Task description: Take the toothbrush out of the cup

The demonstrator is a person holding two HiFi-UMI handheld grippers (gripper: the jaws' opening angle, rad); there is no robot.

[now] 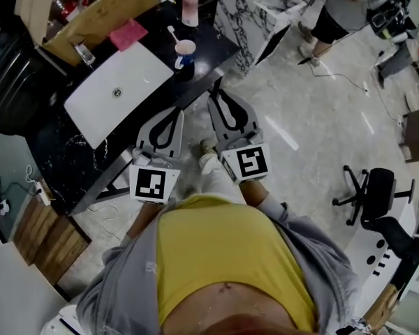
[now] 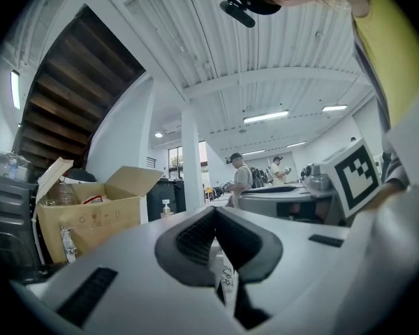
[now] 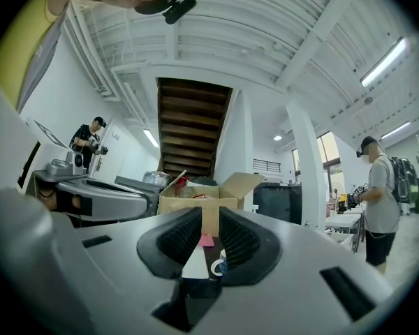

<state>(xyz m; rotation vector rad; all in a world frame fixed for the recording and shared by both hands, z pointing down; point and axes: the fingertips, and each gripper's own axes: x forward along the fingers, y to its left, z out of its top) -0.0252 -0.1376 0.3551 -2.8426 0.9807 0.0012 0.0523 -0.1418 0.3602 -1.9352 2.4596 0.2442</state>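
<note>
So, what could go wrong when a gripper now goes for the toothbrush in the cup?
1. The small blue and white cup stands close to the black counter's front edge; a sideways pull on the thin white toothbrush might tip it off.
2. The right gripper has its jaws only narrowly apart, so it may knock the handle.

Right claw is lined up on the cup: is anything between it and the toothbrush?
Nothing visible does. In the head view only bare black counter lies between the right claw and the cup holding the toothbrush. The pink bottle stands beyond the cup and the sink to its left, both off that line.
</note>
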